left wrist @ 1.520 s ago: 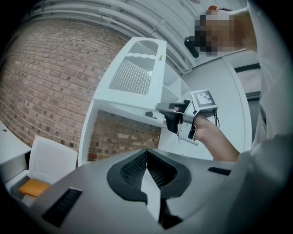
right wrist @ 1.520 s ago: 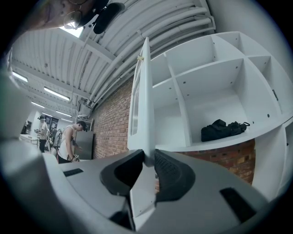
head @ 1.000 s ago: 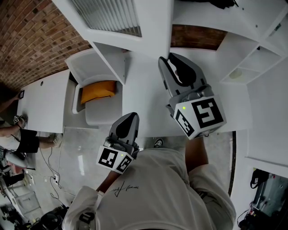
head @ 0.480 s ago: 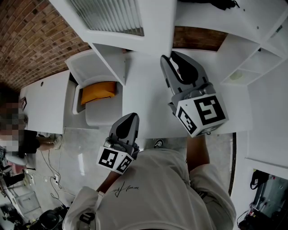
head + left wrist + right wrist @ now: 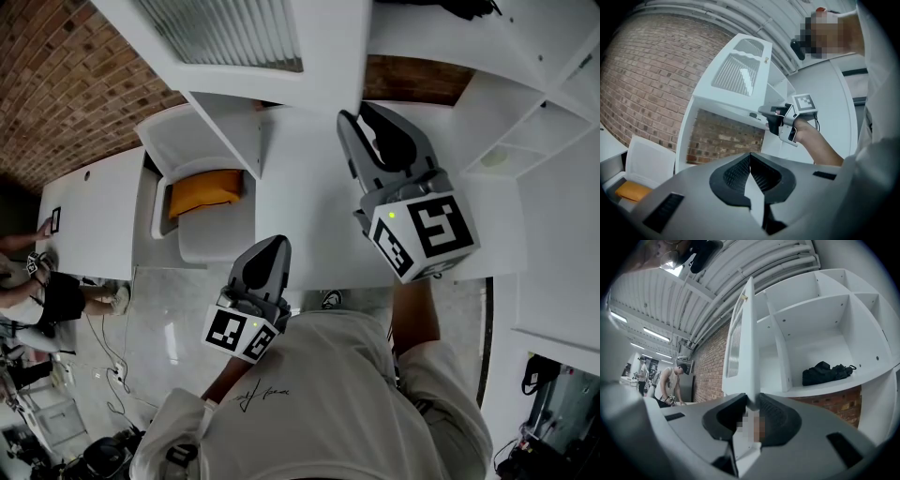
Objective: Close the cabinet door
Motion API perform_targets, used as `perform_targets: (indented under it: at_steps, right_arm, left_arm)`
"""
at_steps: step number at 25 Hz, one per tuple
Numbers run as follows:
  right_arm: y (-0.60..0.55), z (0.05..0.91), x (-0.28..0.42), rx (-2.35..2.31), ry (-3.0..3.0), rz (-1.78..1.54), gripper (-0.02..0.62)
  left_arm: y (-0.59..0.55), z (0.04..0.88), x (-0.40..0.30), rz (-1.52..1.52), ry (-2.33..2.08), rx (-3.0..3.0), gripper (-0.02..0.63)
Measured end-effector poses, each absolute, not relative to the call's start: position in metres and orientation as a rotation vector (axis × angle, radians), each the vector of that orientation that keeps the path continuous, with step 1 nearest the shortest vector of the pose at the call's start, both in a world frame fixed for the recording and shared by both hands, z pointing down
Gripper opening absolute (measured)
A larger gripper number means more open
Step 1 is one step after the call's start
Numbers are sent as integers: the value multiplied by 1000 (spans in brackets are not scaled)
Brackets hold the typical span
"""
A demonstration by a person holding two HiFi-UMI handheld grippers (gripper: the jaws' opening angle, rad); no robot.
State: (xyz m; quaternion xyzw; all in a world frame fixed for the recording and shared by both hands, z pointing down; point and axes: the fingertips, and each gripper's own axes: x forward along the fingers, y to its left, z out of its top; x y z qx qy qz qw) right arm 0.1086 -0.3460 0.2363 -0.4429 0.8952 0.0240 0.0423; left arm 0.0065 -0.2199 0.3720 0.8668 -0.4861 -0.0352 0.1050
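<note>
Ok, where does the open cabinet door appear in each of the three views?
Head view: cabinet door at top centre, ribbed panel showing.
Left gripper view: upper middle, above the right gripper.
Right gripper view: centre, edge-on, lower edge between that gripper's jaws.
Shared landmark: the brick wall, left of the door in all three.

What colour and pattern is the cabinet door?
White cabinet door with a ribbed panel; clearest in the left gripper view.
</note>
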Motion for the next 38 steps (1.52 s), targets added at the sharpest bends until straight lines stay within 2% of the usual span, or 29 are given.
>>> perform_targets:
  at_steps: [38]
  right_arm:
    - [-403, 238, 123, -1509, 2659, 92, 93]
  left_arm:
    - [-248, 380, -4, -94, -1440, 2525, 17]
